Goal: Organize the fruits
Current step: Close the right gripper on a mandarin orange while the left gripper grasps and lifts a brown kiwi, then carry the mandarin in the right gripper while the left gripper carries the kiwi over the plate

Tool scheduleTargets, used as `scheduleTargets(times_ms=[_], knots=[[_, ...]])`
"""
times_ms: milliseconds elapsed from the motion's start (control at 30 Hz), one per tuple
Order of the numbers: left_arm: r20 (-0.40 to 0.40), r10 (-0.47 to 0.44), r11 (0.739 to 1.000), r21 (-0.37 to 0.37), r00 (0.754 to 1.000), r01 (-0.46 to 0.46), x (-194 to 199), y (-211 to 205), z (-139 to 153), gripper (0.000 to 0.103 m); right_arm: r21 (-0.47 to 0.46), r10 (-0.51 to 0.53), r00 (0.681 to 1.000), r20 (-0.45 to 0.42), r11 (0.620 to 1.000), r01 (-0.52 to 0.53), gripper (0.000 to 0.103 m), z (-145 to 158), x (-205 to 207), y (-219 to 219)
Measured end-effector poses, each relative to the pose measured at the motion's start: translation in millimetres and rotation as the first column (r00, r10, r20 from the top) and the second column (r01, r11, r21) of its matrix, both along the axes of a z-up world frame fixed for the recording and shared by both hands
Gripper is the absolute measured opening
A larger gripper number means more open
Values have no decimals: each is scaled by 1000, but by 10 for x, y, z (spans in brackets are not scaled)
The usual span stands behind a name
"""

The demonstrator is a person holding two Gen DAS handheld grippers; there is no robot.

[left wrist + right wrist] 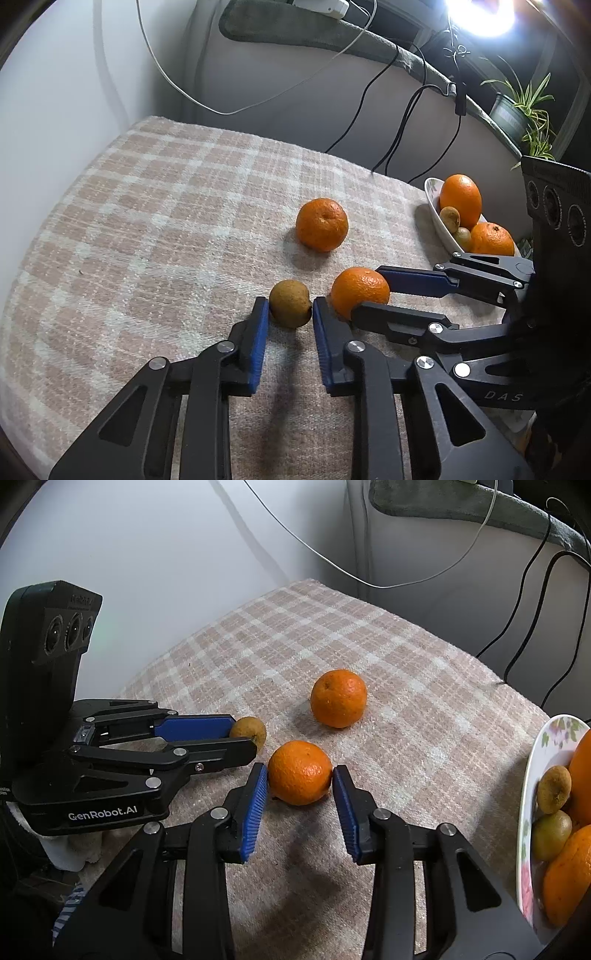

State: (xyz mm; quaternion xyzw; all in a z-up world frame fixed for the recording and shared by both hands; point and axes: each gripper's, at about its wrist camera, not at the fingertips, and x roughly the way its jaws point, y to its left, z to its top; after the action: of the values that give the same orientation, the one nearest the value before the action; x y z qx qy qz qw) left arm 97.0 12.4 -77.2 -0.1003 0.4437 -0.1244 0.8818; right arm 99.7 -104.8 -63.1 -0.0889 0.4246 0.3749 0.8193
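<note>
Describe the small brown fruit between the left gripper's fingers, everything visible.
The kiwi is small, roundish, dull brown-green with a matte, rough-looking skin and a slight dent on its right side. It sits on the plaid cloth, between the blue pads of the left hand-held gripper; the pads appear to touch or nearly touch it on both sides, near their tips. An orange lies just to its right, apart from it. Its underside is hidden.

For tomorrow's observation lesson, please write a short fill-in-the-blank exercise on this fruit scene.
1. The left tongs flank the brown ____.
2. The right tongs flank an ____.
3. The plaid cloth holds ____ loose fruits.
4. Other fruit sits in the white ____.

Answers: kiwi; orange; three; bowl.
</note>
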Motion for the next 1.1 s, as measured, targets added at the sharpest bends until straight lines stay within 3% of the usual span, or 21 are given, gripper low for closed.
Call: scheduleTargets(times_ms=[433,1100], knots=[[19,-2,1000,-2,1000,2,-40,-23,55,22,-8,-8,999,48,1000,9,37,52,-80,-63],[82,-82,995,-41,993,86,-5,-494,343,22,21,-136,979,153,991,135,36,409,-168,-859]])
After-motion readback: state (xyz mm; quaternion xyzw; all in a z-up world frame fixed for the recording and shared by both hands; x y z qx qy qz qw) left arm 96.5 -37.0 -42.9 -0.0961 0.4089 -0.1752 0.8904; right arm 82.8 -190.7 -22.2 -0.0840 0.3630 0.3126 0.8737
